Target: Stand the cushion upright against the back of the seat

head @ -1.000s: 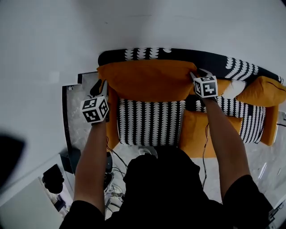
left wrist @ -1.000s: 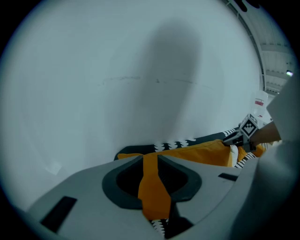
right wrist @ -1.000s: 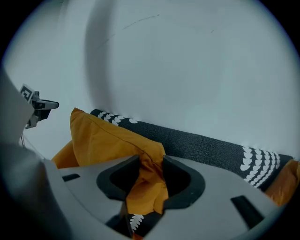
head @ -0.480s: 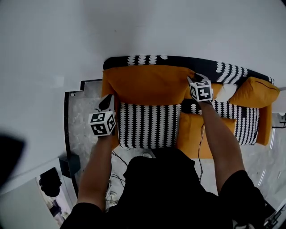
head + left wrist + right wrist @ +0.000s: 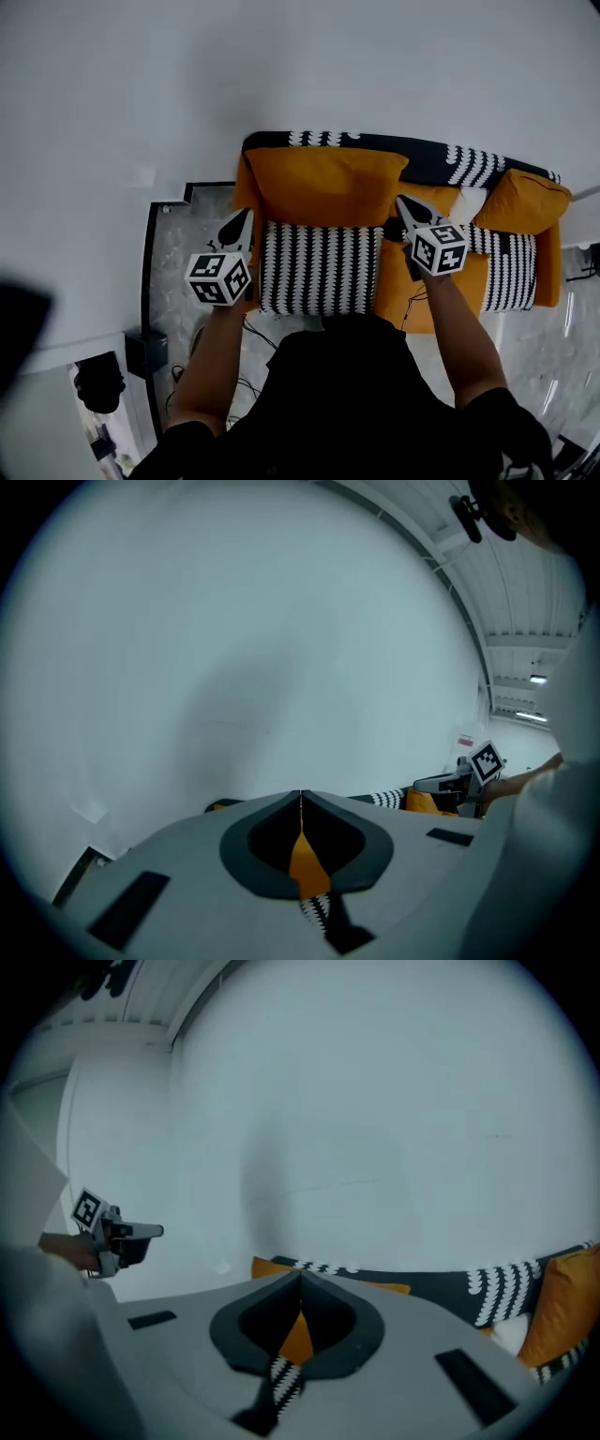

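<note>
A plain white wall point(image 5: 281, 66) fills the far side of the room, and a grey marbled floor point(image 5: 178, 253) runs beneath a sofa point(image 5: 422, 155) pushed up to it.

The left tool point(image 5: 242, 220) hangs off the sofa's left end, over the floor. Its jaws have just been closing and now meet at the tips with nothing between them, as the left gripper view point(image 5: 301, 799) shows. The right tool point(image 5: 408, 208) points at the sofa's middle. Its jaws have likewise just been closing and are together and empty point(image 5: 301, 1279). Each tool is a smooth grey shell carrying a black-and-white marker cube point(image 5: 218, 278). Both slope a little downward toward the wall. Bare forearms point(image 5: 211, 366) reach forward from black sleeves, roughly parallel.

The cushion point(image 5: 328, 186) is a wide, plump orange rectangle of matt fabric. It stands against the sofa's black back with white scalloped rows, clear of both tools. Below it lies a seat pad point(image 5: 319, 267) in black-and-white stripes. Further right sit a small white cushion point(image 5: 469, 202) and a second orange cushion point(image 5: 525, 202), puffed and tilted at the sofa's right end.
</note>
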`<state>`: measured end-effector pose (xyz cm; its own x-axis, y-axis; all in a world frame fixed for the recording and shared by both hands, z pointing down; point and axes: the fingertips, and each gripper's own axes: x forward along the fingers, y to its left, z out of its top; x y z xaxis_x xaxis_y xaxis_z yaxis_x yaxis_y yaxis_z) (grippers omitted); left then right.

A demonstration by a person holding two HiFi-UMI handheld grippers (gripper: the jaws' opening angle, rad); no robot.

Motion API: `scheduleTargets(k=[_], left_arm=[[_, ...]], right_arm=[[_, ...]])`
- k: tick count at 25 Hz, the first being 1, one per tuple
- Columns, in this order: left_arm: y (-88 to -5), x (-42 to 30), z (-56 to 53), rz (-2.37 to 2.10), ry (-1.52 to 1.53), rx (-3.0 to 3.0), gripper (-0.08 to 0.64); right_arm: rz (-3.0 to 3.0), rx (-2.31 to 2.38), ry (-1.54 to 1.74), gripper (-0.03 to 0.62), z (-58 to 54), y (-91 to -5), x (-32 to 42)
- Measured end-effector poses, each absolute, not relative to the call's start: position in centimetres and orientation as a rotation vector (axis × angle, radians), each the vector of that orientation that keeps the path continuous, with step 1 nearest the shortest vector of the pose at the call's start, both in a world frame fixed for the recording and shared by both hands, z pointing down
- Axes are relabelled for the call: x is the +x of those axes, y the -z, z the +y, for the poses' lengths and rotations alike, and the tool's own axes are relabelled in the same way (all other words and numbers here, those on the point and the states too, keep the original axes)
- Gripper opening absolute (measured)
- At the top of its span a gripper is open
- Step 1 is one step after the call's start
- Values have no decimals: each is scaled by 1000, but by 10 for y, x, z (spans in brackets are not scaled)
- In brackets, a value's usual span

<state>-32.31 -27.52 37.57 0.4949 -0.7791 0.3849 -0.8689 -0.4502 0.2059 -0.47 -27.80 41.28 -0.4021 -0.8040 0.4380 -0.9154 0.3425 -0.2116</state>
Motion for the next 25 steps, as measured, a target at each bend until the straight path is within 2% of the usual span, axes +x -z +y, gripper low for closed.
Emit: scheduleTargets(k=[5, 12, 19, 25], left_arm=[[-357, -315, -222, -1295, -296, 2405, 17], [-336, -298, -127, -1139, -304, 2500, 17], [-327, -289, -45, -1012, -314, 2580, 17], [-328, -274, -11, -929, -338, 2623, 17]], right_arm=[[-2472, 1520, -722, 35, -205, -369, -54], [-2513, 1439, -580, 37, -106, -332, -101], [-2515, 1500, -737, 37, -23, -334, -100], [-2484, 1570, -682, 37, 22, -326, -92]])
